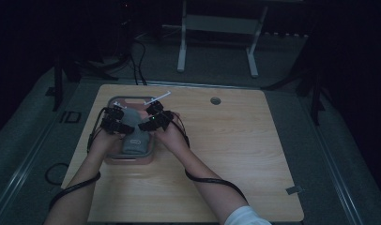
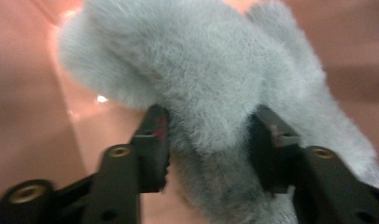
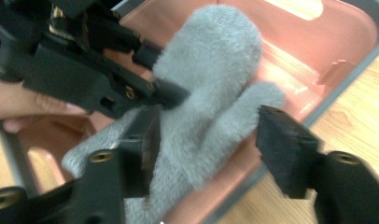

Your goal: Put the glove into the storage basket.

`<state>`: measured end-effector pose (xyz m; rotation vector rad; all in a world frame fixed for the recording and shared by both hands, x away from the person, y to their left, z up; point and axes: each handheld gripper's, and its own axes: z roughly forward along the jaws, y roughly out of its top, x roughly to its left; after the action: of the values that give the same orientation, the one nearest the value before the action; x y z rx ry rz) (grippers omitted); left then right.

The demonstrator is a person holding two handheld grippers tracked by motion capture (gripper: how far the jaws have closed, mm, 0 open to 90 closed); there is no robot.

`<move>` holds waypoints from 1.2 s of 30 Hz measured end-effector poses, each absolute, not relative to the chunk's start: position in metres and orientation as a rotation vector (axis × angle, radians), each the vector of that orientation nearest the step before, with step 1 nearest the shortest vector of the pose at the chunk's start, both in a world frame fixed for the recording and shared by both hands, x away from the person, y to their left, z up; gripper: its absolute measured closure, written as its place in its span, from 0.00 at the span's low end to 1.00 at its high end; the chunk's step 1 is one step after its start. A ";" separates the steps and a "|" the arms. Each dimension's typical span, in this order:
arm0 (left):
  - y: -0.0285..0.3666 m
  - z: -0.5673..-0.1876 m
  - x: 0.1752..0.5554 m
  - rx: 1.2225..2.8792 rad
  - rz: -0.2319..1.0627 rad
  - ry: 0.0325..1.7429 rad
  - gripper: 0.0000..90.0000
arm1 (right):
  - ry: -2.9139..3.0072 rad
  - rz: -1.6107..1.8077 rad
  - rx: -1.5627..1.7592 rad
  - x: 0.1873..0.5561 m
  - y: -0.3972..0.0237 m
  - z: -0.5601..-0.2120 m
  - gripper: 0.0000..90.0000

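- jaws of our left gripper [image 2: 208, 140] sit narrow, flanking the grey fuzzy mitten [image 2: 201, 79]; whether they press, we cannot tell.
- right gripper [image 3: 208, 144] gapes wide.
- mitten lies in the pink tray [image 3: 318, 42]; at 1 o'clock its thumb could snag and drag out.

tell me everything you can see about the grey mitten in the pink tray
The grey mitten is fluffy, like fleece or faux fur, with a rounded hand part and a separate thumb sticking out to one side. It lies flat inside the pink tray, which sits on the wooden table. The left gripper has its jaws around the mitten's middle, the fur bulging between them. The right gripper straddles it near the thumb: one jaw touches the fur, the other stands clear.
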<state>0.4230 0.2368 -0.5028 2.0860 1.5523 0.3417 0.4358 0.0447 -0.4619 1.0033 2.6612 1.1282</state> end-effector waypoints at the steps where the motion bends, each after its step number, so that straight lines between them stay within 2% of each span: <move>1: 0.237 -0.500 0.421 2.064 0.382 1.544 0.51 | 2.666 1.136 0.992 0.435 0.042 -0.460 0.44; 5: 0.242 -0.490 0.414 1.986 0.455 1.521 0.36 | 2.655 1.240 1.030 0.434 0.026 -0.452 0.31; 7: 0.242 -0.485 0.409 1.958 0.447 1.480 0.26 | 2.673 1.294 1.019 0.434 0.017 -0.449 0.21; 11: 0.234 -0.476 0.398 1.968 0.541 1.419 0.16 | 2.683 1.327 1.001 0.431 0.002 -0.447 0.20; 18: 0.211 -0.461 0.377 1.937 0.563 1.281 0.16 | 2.648 1.322 0.870 0.420 -0.032 -0.449 0.19; 23: 0.186 -0.457 0.362 1.937 0.519 1.172 0.16 | 2.650 1.299 0.840 0.413 -0.053 -0.452 0.19; 36: 0.146 -0.459 0.338 1.925 0.438 1.022 0.16 | 2.625 1.334 0.816 0.396 -0.106 -0.464 0.19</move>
<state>0.3383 0.1461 -0.4585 1.9250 1.0221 0.4380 0.3957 -0.1057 -0.4641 0.8160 2.6252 1.3343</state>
